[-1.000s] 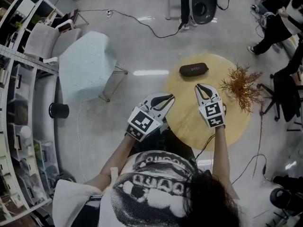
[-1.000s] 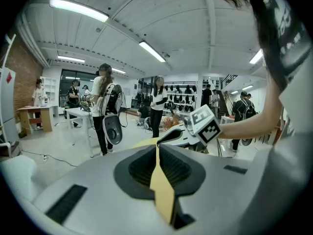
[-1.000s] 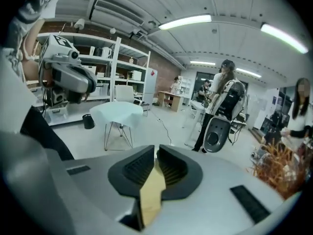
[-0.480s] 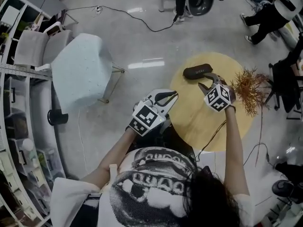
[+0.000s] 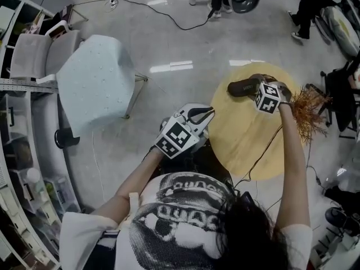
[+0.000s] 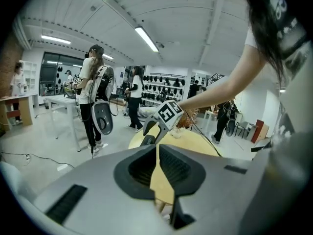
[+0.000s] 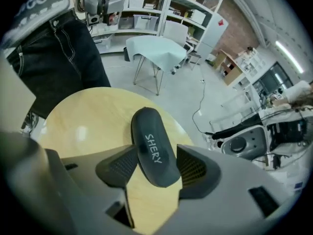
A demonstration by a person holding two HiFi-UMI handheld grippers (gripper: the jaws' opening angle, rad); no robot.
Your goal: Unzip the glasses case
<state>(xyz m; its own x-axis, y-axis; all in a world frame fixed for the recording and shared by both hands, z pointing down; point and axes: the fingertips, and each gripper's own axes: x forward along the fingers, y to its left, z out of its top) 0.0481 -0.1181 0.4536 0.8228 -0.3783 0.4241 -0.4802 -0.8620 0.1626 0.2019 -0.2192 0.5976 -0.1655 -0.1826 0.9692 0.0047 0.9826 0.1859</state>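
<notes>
**Right tongs spread over the case; unzipping not yet begun**

The right tongs (image 7: 155, 166) have just been opening and now stand released, one pad on either side of the near end of the glasses case (image 7: 149, 141). One pad sits right against the case's side and the other stands clear of it, so nothing is clamped yet. A second ago these tongs were clenched over the middle of the table (image 5: 242, 145), well short of the case. Now they reach to the far side and tip steeply down onto it.

The left tongs (image 6: 157, 148) are clenched on nothing, tips together. They hover at the table's near edge, a little closer in than a second ago and still well apart from the case.

The case lies flat and closed near the far rim, lettered top up, in the same spot on the table as before. A dried twig bunch (image 5: 309, 108) sits just beyond it to the right. No view shows the zip pull.

My reading is that the reach is over and a steadying grasp is being set up. The right tongs need only close to pin the case. The left tongs then have to cross the table and find the pull.
</notes>
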